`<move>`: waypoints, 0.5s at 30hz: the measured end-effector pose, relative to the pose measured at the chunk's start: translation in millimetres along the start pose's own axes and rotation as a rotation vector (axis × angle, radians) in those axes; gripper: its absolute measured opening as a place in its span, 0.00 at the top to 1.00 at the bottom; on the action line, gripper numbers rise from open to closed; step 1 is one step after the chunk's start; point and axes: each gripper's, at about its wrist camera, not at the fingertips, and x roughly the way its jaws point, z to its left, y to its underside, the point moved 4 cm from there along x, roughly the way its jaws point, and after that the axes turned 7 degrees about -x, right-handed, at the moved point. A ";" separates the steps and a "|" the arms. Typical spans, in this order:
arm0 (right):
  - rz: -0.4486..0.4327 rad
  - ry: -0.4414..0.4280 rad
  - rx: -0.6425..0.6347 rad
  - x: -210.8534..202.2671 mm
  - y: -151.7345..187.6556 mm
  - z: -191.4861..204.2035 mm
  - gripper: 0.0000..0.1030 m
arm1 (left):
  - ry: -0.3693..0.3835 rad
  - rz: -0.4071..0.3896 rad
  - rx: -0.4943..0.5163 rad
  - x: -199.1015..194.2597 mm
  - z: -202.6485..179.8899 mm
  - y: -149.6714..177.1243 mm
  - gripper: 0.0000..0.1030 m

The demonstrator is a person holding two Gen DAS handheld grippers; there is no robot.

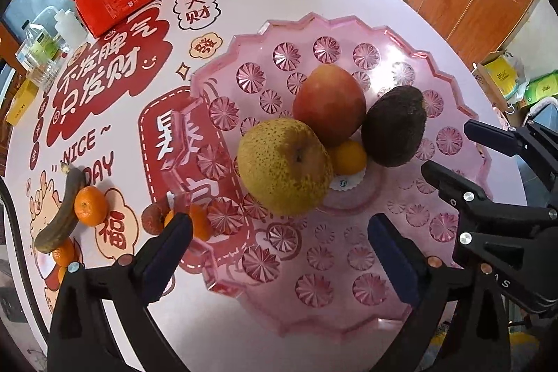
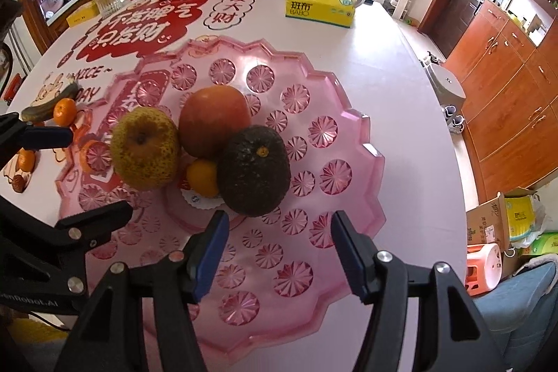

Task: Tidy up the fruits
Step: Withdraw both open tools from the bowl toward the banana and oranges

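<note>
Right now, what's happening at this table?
A person is sorting fruit with two handheld grippers. The pink tray already holds a pear, an apple, an avocado and a small orange. Both the left gripper and right gripper hover open and empty above it. Mandarins and a dark banana wait on the table.

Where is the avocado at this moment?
The avocado lies in the pink tray, at the right of the fruit group in both views, touching the red apple and beside the small orange.
</note>
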 end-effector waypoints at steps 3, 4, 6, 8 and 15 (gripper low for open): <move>-0.019 -0.007 0.004 -8.9 -0.9 1.4 0.41 | -0.015 -0.023 0.027 -10.3 -1.3 0.6 0.02; -0.027 -0.005 0.007 -12.7 -1.1 2.0 0.41 | -0.021 -0.033 0.036 -14.5 -2.1 1.2 0.02; -0.041 -0.001 0.012 -19.2 -1.6 2.9 0.41 | -0.026 -0.047 0.046 -22.0 -3.0 1.6 0.01; -0.051 -0.004 0.023 -25.0 -1.8 3.6 0.41 | -0.023 -0.059 0.050 -29.6 -2.9 2.5 0.01; -0.110 -0.005 0.041 -55.5 -3.0 9.0 0.40 | -0.030 -0.105 0.066 -61.6 2.5 5.4 0.01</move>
